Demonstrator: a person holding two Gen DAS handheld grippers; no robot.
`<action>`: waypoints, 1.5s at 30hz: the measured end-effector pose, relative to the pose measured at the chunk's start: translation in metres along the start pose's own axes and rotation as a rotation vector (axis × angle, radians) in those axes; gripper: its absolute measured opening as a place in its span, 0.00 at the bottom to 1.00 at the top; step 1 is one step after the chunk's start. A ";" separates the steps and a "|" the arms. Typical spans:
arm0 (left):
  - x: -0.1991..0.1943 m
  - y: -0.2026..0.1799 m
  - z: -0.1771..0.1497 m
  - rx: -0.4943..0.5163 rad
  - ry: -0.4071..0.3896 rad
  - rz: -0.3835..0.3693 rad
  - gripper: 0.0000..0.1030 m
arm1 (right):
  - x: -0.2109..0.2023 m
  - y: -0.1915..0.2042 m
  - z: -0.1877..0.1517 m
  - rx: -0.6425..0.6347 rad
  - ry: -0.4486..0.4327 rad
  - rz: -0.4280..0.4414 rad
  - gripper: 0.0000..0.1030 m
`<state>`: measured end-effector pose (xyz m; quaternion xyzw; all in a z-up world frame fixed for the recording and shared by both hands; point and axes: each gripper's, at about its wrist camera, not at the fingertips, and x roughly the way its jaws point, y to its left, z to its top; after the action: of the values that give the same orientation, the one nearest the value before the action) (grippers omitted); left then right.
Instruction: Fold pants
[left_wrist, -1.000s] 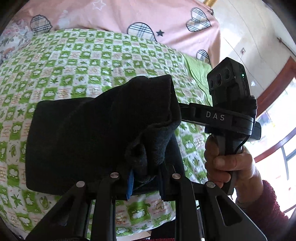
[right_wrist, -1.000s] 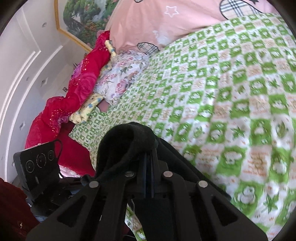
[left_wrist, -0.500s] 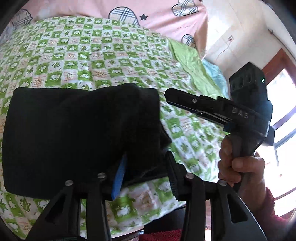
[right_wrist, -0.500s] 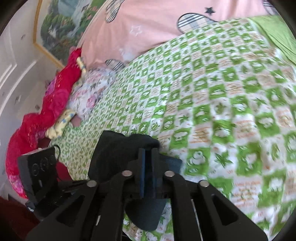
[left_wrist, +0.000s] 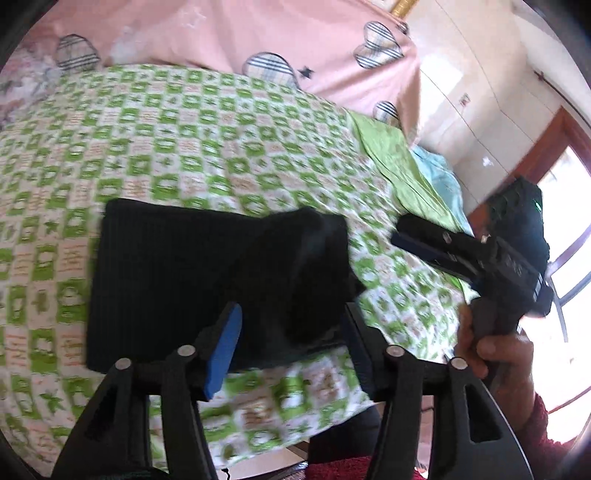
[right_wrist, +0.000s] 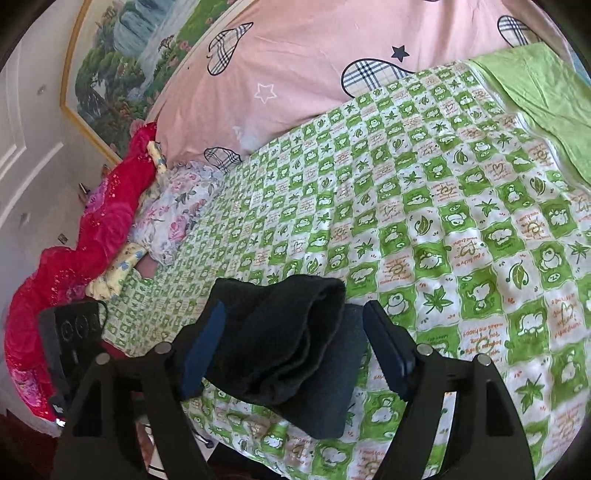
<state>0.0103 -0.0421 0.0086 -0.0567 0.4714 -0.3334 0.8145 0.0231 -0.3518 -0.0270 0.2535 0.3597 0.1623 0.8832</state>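
Left wrist view is showing the left gripper (left_wrist: 291, 343) spread wide, gripping nothing, over folded black pants (left_wrist: 207, 280) lying on the bed (left_wrist: 229, 147). Right gripper (right_wrist: 295, 350) is also gaping, fingers straddling the pants loosely.

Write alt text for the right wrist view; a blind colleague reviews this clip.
Folded black fabric pants lie on a green-and-white checked bedspread between the open right gripper. A pink heart-print quilt lies beyond.

Bare checked bedspread (right_wrist: 424, 206) lies beyond the folded pants (right_wrist: 291, 347).
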 end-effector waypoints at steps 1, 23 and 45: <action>-0.003 0.005 0.002 -0.007 -0.008 0.013 0.61 | 0.001 0.004 -0.002 -0.003 0.003 -0.019 0.75; 0.017 0.119 0.015 -0.161 0.047 0.183 0.71 | 0.034 0.020 -0.038 0.031 0.089 -0.105 0.14; 0.049 0.119 0.018 -0.133 0.106 0.178 0.75 | 0.038 -0.018 -0.053 0.148 0.119 -0.165 0.68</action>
<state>0.0999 0.0165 -0.0659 -0.0506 0.5379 -0.2303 0.8094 0.0132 -0.3308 -0.0904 0.2772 0.4422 0.0770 0.8495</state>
